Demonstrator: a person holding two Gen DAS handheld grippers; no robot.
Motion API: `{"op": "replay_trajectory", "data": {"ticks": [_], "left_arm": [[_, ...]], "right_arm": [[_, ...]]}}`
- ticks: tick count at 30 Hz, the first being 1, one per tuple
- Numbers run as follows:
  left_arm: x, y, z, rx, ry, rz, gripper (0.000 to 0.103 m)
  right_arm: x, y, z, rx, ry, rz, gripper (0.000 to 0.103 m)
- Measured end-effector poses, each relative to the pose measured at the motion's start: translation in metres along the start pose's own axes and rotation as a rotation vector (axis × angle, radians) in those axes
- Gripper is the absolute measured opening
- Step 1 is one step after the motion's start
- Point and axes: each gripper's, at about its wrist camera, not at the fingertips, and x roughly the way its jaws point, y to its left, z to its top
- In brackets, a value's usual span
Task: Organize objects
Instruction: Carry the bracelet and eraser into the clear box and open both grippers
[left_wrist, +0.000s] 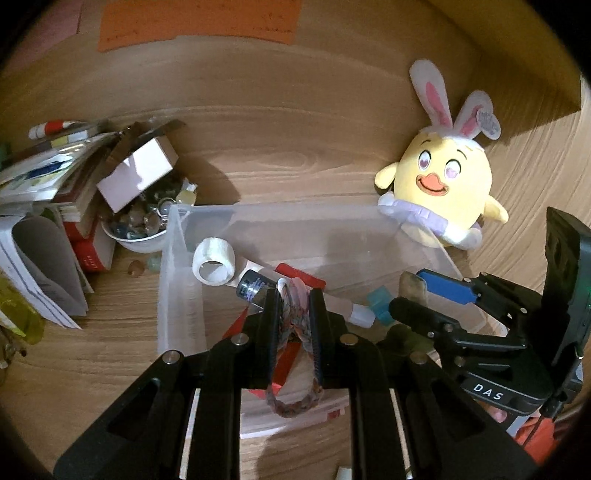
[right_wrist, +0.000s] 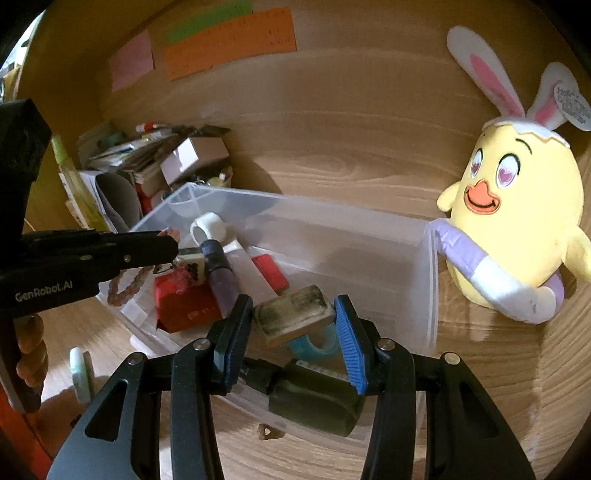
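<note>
The left gripper (left_wrist: 294, 295) is clamped on a braided cord (left_wrist: 293, 354), whose loop hangs below the jaws, over the near part of the clear bin (left_wrist: 173, 280). The right gripper (right_wrist: 293, 328) grips a worn, grimy block (right_wrist: 293, 314) between its blue pads (right_wrist: 349, 343), above the bin's near wall. In the bin lie a tape roll (left_wrist: 214, 264), a red box (right_wrist: 184, 302) and a dark bottle (right_wrist: 317, 398). A chick plush (right_wrist: 517, 229) leans at the bin's far right corner on the bench (left_wrist: 295, 166).

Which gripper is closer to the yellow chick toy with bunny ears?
Right. The right gripper, holding a small block, is over the end of the clear bin that the chick toy leans on. The left gripper, holding a braided loop, is nearer the bin's other end.
</note>
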Motion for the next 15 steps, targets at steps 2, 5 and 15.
{"op": "replay_trajectory", "data": {"ticks": [2, 5, 15], "left_arm": [[0.004, -0.001, 0.0, 0.004, 0.011, -0.001, 0.015], [0.007, -0.001, -0.002, 0.007, 0.019, 0.013, 0.015], [-0.003, -0.005, -0.005, 0.03, 0.002, 0.035, 0.034]], "right_arm": [[0.004, 0.0, 0.0, 0.0, 0.011, -0.005, 0.042], [0.007, 0.0, 0.0, -0.006, 0.018, -0.016, 0.042], [0.008, 0.004, -0.001, -0.018, 0.024, -0.027, 0.043]]}}
